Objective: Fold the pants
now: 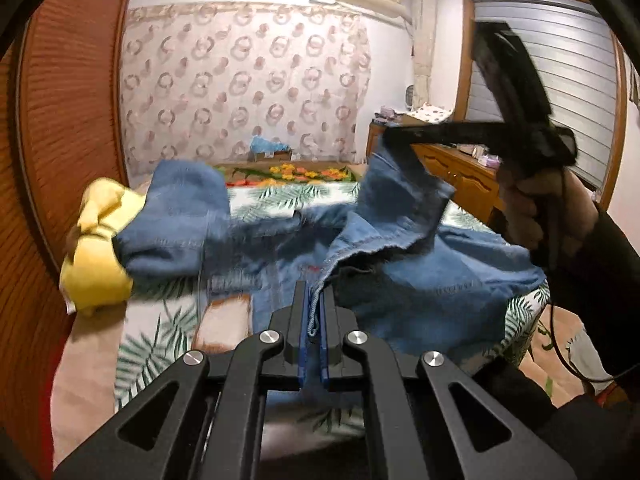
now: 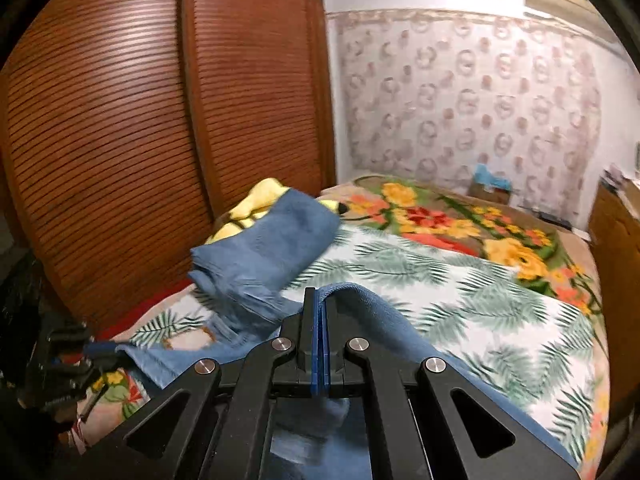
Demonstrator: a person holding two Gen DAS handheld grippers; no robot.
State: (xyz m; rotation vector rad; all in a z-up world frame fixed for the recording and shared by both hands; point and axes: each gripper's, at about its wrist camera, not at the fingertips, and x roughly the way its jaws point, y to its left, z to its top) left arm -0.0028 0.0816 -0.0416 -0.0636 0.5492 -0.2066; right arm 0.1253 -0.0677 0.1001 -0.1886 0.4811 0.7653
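Blue denim pants (image 1: 420, 264) lie crumpled on the bed, partly lifted. In the left wrist view my left gripper (image 1: 313, 292) is shut on a stitched hem of the pants. Up on the right a hand holds my right gripper (image 1: 394, 134), which pinches another edge of the denim and raises it into a peak. In the right wrist view my right gripper (image 2: 318, 294) is shut on a rolled denim edge, and the pants (image 2: 264, 248) trail away to the left. At the far left, the left gripper (image 2: 102, 349) grips the cloth.
A yellow cloth (image 1: 96, 248) lies bunched at the bed's left side, beside the slatted wooden wardrobe doors (image 2: 120, 120). The bed carries a palm-leaf blanket (image 2: 460, 304) and a flowered one (image 2: 460, 224). A wooden cabinet (image 1: 460, 172) stands to the right.
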